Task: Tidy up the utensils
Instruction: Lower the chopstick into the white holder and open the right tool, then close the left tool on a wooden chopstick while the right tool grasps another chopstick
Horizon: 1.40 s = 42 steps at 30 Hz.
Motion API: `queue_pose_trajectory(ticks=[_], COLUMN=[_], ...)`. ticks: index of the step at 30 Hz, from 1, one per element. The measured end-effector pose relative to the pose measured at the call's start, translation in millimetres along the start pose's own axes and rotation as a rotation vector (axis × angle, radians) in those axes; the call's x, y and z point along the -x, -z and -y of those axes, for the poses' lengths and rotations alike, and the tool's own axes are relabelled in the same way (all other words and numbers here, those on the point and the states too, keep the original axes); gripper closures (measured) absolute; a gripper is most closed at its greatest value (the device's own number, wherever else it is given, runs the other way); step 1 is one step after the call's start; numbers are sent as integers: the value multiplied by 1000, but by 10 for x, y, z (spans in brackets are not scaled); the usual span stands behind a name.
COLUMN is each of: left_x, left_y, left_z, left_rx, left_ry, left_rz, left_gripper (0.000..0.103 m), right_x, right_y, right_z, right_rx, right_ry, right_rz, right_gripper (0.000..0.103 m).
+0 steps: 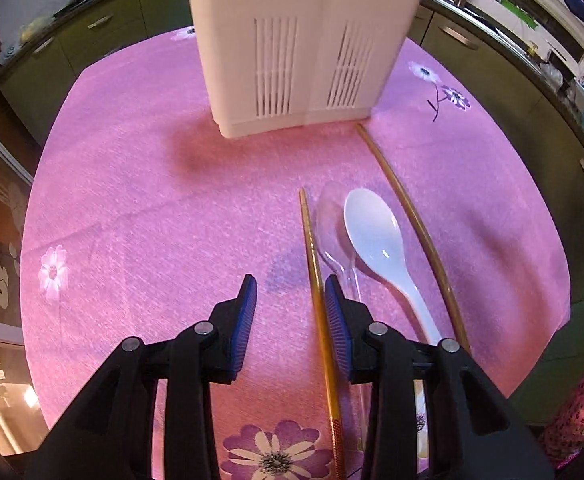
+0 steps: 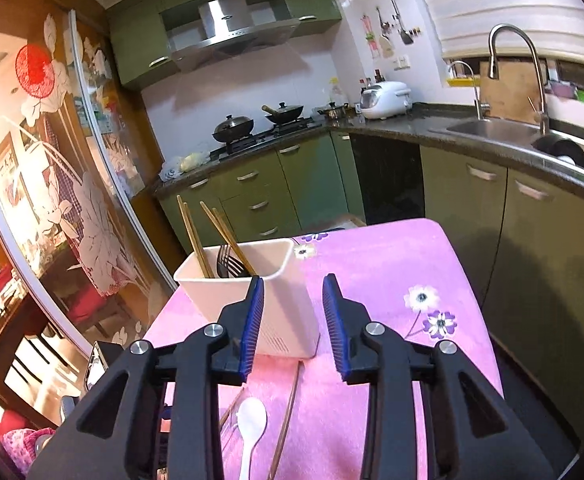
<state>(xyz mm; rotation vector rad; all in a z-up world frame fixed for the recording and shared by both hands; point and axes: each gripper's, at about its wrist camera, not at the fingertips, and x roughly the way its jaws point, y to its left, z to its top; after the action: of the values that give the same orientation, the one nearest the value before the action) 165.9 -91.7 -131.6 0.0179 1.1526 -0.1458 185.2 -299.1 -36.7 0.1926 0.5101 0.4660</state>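
A white slotted utensil holder (image 1: 299, 40) stands on the pink flowered tablecloth (image 1: 132, 200). In the right wrist view the holder (image 2: 268, 300) holds several chopsticks (image 2: 196, 236) and a dark fork (image 2: 226, 262). On the cloth lie a white spoon (image 1: 379, 240), a clear plastic spoon (image 1: 331, 232) and two brown chopsticks, one (image 1: 315, 280) left of the spoons and one (image 1: 415, 224) right of them. My left gripper (image 1: 290, 292) is open and low over the cloth, and the left chopstick lies between its fingers. My right gripper (image 2: 293, 294) is open and empty, raised in front of the holder.
The table's edges drop off at the right (image 2: 475, 300) and at the far side. Green kitchen cabinets (image 2: 292, 184), a stove with woks (image 2: 264, 124) and a sink (image 2: 499, 128) lie beyond. A glass sliding door (image 2: 52, 184) is to the left.
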Motion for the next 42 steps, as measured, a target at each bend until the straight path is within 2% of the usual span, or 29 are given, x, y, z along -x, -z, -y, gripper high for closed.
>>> queue_pose_trajectory(ticks=[3,6,8,9,13,14,18,22,24,31,38,39,42], left_x=[-16,-57,-63,-61,-46,-38,23,143,211,336,382,383,427], left_y=[22,28,27,29,30,39,49,53,58,40,39,34,47], left_z=[30,50,48,30,-69,-99,-181,-236,-272,-354,-363,-364,-361], left_rx=[-7,-9,-13,-4,21,27,43,48,51,64,71,72,74], left_ry=[-6,-15,-28,-23,-2,-2,4,6,8,17,21,22,23], left_rz=[-9,-20,-16,-17,-27,-26,-11,19,33,63,79,81,92], left_gripper=[73,82,91,93,96,97,97,97,97,97,97,97,97], right_x=[11,-32,-124,-195,-546,-688,-1150,-1448,-1525,-1688,-1753,-1767,-1763], right_y=[55,111,205,234,476,571,845,986,1036,1064,1064,1071,1070], right_z=[40,42,25,2,-86,-115,-157,-219,-258,-327,-388,-411,-416], right_rx=[-13,-16,-8,-1,56,78,117,148,161,183,215,217,212], right_ry=[-3,-2,4,7,24,31,49,78,90,139,184,185,190], right_rz=[-11,-40,-91,-119,-274,-334,-497,-576,-594,-613,-605,-603,-592], right_gripper=[72,72,68,64,64,64,70,70,75,76,87,94,96])
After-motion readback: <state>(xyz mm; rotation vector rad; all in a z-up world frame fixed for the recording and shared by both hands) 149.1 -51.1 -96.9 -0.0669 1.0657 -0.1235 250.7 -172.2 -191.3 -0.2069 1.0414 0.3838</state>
